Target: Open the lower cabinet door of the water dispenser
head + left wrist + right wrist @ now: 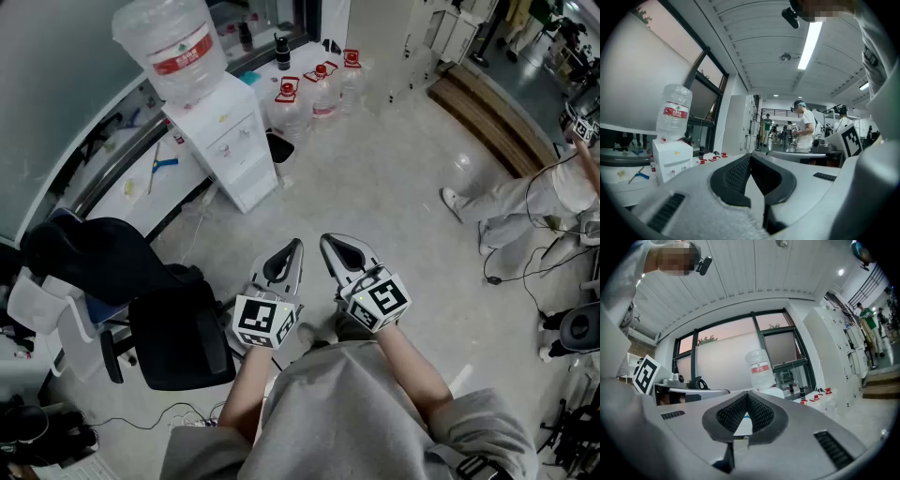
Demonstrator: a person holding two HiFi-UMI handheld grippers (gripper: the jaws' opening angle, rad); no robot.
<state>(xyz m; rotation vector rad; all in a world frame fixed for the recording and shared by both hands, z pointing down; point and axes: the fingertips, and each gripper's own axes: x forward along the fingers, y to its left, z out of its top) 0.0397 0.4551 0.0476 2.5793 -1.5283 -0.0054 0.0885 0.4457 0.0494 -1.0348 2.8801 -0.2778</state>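
Both claws at the outset of the task. The left gripper (296, 246) and the right gripper (327, 242) are held level, side by side before the person's torso. Each has its jaws fully together with nothing between them; each gripper view confirms ribbed pads (736, 174) meeting at the tips. Just beside the left gripper, on its outer side, stands a black office chair (178, 333). Bare floor (375, 187) lies directly ahead of both claws. The water dispenser (230, 141) stands well apart from them, ahead and to the left of the left gripper, against the window wall, carrying an inverted water bottle (173, 42). Its lower cabinet door (249, 173) faces toward the claws and appears closed, though at this distance its seam and any handle are too small to confirm. A row of red-capped spare bottles (319, 94) sits on the floor beyond the dispenser, ahead of the right gripper. Judged progress: nothing of the task is done. Neither claw touches the dispenser. What remains is the whole approach across the floor, a lowering to the door's height, a purchase on its edge or handle, and the swing outward.
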